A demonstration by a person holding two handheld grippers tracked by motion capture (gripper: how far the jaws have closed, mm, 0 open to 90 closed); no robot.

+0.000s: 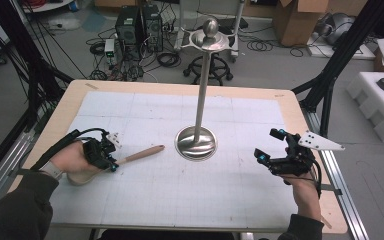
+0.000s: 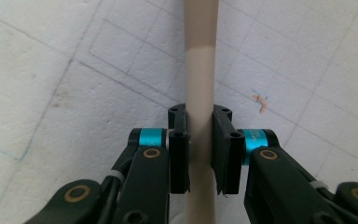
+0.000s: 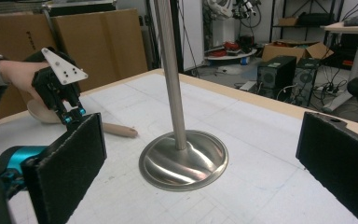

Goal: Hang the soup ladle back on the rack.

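- Left gripper (image 1: 111, 159): jaws closed on the handle of the wooden spoon (image 1: 130, 157). Left gripper view confirms it, handle (image 2: 200, 70) clamped between both pads (image 2: 179, 149), running straight up toward 12 o'clock.
- Spoon lies flat on the white grid mat (image 1: 145, 200), at 9 o'clock from the metal stand (image 1: 196, 142). Bowl end sits under the left hand (image 1: 72, 160); free handle tip points at the stand base, near it but not touching.
- Right gripper (image 1: 272, 150): jaws wide apart, holding nothing. It hovers at 3 o'clock from the stand base, well apart from it. In the right gripper view both pads (image 3: 70, 163) frame the stand's pole (image 3: 172, 74), with the left gripper (image 3: 67, 109) and spoon (image 3: 116, 129) visible at 10 o'clock.
- Progress, my read: grasp done, lift not started; spoon looks to be resting on the mat. The stand has a dish and ball at the top (image 1: 210, 37), so the likely remaining work is raising the spoon and bringing it to the stand. Right gripper probably there to steady the pole; cannot confirm.
- Risk: tall pole on a small base, a bump could tip it.
- Count on the table (image 1: 300, 120): 1 spoon, 1 stand, 1 mat, 2 grippers.
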